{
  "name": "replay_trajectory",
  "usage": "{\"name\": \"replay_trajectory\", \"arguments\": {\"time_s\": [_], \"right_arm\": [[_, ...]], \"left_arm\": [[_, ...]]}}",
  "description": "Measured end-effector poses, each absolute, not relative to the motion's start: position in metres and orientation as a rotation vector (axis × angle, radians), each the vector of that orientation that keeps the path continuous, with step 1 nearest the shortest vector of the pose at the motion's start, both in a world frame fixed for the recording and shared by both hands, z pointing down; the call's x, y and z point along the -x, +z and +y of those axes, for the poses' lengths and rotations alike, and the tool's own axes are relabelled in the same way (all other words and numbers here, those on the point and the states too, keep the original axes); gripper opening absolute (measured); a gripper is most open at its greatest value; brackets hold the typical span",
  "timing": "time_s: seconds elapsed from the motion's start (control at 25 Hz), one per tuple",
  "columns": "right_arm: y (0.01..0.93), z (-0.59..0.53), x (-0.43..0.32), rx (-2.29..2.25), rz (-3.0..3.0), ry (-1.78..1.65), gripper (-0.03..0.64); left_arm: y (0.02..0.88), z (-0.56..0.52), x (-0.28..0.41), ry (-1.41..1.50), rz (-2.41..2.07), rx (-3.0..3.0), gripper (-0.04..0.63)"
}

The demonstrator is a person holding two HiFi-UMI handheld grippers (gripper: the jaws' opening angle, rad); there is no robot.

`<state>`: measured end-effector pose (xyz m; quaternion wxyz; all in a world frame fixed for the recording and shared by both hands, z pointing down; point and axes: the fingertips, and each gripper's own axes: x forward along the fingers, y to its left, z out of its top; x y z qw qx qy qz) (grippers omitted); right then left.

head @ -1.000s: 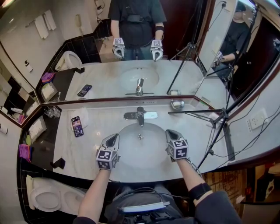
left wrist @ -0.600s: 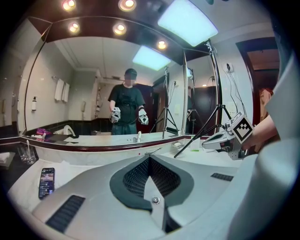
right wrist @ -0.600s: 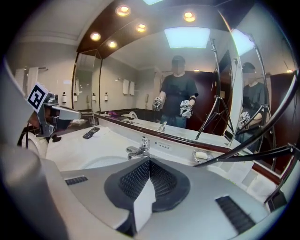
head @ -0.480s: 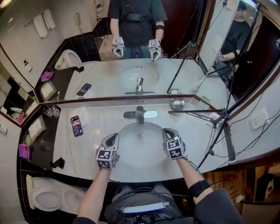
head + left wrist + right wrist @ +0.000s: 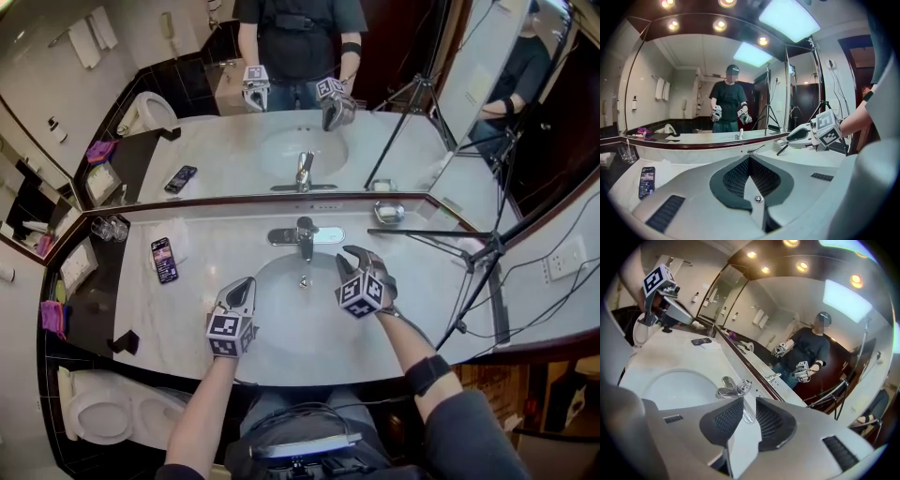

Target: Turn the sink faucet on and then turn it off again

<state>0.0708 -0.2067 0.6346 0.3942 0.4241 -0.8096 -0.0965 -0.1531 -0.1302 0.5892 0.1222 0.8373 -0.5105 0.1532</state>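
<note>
Two tools over white sink basin [image 5: 295, 317]. Right tool [image 5: 356, 257] jaws just parting, nothing between; chrome faucet [image 5: 305, 240] just ahead, spout pointing back at tools. Left tool [image 5: 241, 290] jaws together, empty.

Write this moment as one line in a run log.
right gripper: fingers just opening, nothing between, short of faucet | left gripper: fingers shut, empty

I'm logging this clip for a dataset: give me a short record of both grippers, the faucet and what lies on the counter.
left gripper: jaws together, empty, at the left edge of the sink
right gripper: jaws slightly apart, just been opening, nothing between them, aimed at the faucet, short of it
faucet: no water seen running
phone: flat on counter, left of sink
metal dish: on counter, right of faucet
</note>
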Motion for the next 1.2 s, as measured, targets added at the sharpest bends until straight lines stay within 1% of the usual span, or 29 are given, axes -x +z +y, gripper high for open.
{"name": "replay_trajectory", "arguments": {"time_s": [0.08, 0.16, 0.28, 0.44, 0.48, 0.84, 1.04, 1.2], "right_arm": [[0.639, -0.216, -0.062, -1.007, -2.025, -0.3, 0.117], [0.645, -0.226, -0.056, -0.941, -1.994, -0.35, 0.15], [0.653, -0.241, -0.048, -0.849, -1.937, -0.446, 0.15], [0.664, -0.258, -0.033, -0.737, -1.875, -0.581, 0.173], [0.668, -0.261, -0.03, -0.716, -1.859, -0.61, 0.19], [0.689, -0.29, -0.015, -0.555, -1.742, -0.766, 0.19], [0.706, -0.285, -0.002, -0.424, -1.676, -0.846, 0.189], [0.709, -0.284, -0.001, -0.425, -1.654, -0.881, 0.183]], "left_arm": [[0.593, -0.131, 0.153, 0.447, -1.486, -2.437, 0.0], [0.596, -0.131, 0.153, 0.454, -1.481, -2.438, 0.0], [0.6, -0.132, 0.153, 0.474, -1.476, -2.446, 0.0], [0.605, -0.134, 0.157, 0.483, -1.482, -2.431, 0.0], [0.606, -0.134, 0.158, 0.486, -1.481, -2.429, 0.0], [0.607, -0.136, 0.168, 0.511, -1.501, -2.426, 0.0], [0.61, -0.135, 0.175, 0.523, -1.518, -2.407, 0.0], [0.611, -0.137, 0.18, 0.524, -1.527, -2.398, 0.0]]}}
